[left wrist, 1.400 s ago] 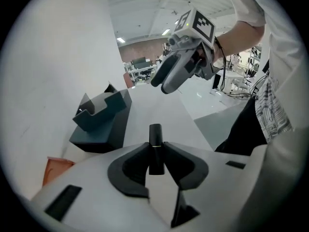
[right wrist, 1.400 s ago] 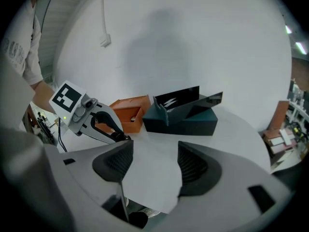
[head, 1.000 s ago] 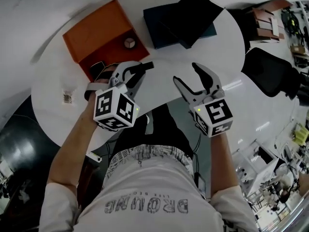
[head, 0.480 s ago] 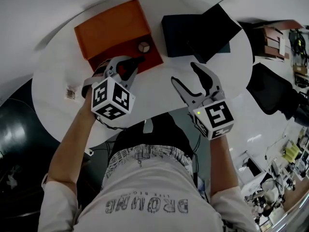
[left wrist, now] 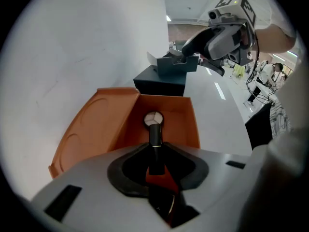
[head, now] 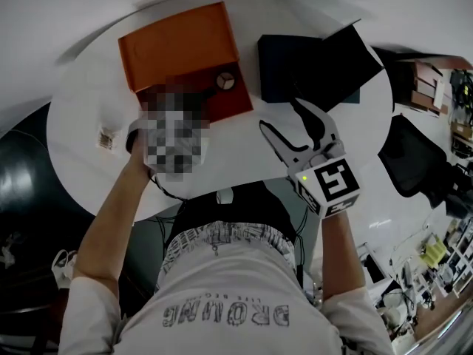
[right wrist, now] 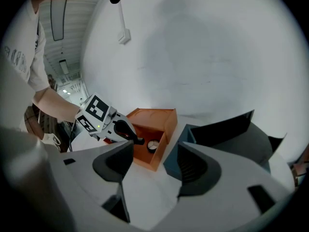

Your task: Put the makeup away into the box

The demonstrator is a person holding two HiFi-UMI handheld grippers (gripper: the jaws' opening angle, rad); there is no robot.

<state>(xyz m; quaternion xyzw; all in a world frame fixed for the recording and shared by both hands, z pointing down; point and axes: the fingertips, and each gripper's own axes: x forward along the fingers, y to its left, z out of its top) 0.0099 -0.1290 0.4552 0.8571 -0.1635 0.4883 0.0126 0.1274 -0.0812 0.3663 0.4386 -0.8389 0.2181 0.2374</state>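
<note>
Gripped by the left tool (left wrist: 155, 151), the makeup stick (left wrist: 155, 135) has been brought over the box (left wrist: 120, 124), so release is judged next; the right tool (right wrist: 154, 151) is held open, empty.

The left gripper's (left wrist: 154, 151) jaws look matt grey plastic; the slim black makeup tube (left wrist: 155, 132) between them is glossy. Ahead, the orange cardboard box (left wrist: 166, 111) is matt, the white round table (left wrist: 217, 129) smooth.
</note>
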